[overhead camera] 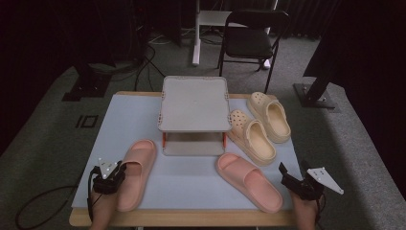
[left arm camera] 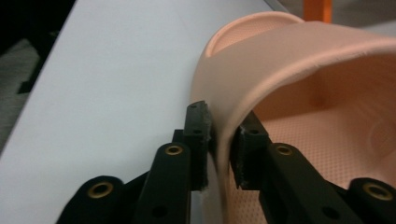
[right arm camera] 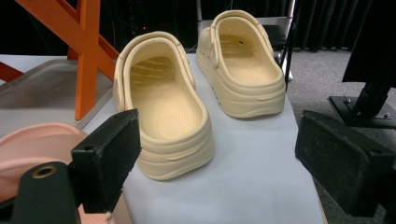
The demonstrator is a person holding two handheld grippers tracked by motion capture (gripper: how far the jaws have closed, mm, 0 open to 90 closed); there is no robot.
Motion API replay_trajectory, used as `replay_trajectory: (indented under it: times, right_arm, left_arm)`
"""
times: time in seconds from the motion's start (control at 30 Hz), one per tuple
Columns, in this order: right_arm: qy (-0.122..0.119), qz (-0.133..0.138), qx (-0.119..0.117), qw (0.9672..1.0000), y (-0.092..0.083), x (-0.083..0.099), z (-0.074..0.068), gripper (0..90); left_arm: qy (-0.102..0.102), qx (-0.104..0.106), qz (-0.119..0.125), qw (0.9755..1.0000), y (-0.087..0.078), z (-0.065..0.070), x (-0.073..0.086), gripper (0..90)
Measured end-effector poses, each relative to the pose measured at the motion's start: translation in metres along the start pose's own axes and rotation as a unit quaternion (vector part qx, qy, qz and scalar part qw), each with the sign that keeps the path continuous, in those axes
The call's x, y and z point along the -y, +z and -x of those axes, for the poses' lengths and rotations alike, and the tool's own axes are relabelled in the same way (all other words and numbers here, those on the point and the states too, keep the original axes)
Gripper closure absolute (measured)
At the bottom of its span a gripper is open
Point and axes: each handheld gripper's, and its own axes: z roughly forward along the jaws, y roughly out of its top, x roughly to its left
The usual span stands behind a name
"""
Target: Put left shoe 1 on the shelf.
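left pink slipper (overhead camera: 135, 172) – strap wall pinched between left gripper (left arm camera: 223, 140) pads, sole on table (overhead camera: 186, 184), long axis running away from the fingers toward the rack (overhead camera: 194, 103) | right gripper (right arm camera: 219, 163) – jaws spread, empty, cream clogs (right arm camera: 163, 116) straight ahead | rack shelves bare | likely next: lift slipper to rack

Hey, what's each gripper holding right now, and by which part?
The left gripper is shut on the pink slide's strap edge; the right gripper is open, holding nothing.
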Motion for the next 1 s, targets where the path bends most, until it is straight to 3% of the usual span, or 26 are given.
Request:
replay_trajectory:
  times: [0.17,0.4,0.53,1.0]
  right_arm:
    - [0.004,0.001,0.0,1.0,-0.001,0.0,0.001,13.7]
    - [0.004,0.003,0.001,1.0,-0.001,-0.001,0.0,13.7]
    - [0.007,0.002,0.001,1.0,-0.001,-0.002,0.0,13.7]
    - [0.009,0.003,0.0,1.0,-0.001,-0.002,0.003,13.7]
  left_arm:
    - [0.003,-0.002,0.011,0.9999,-0.006,0.002,-0.003,83.2]
    - [0.027,0.023,0.022,0.9991,-0.015,0.025,-0.008,83.3]
    - [0.029,0.037,0.026,0.9986,-0.018,0.036,-0.011,83.3]
    - [0.037,0.057,0.028,0.9973,-0.008,0.069,-0.024,83.3]
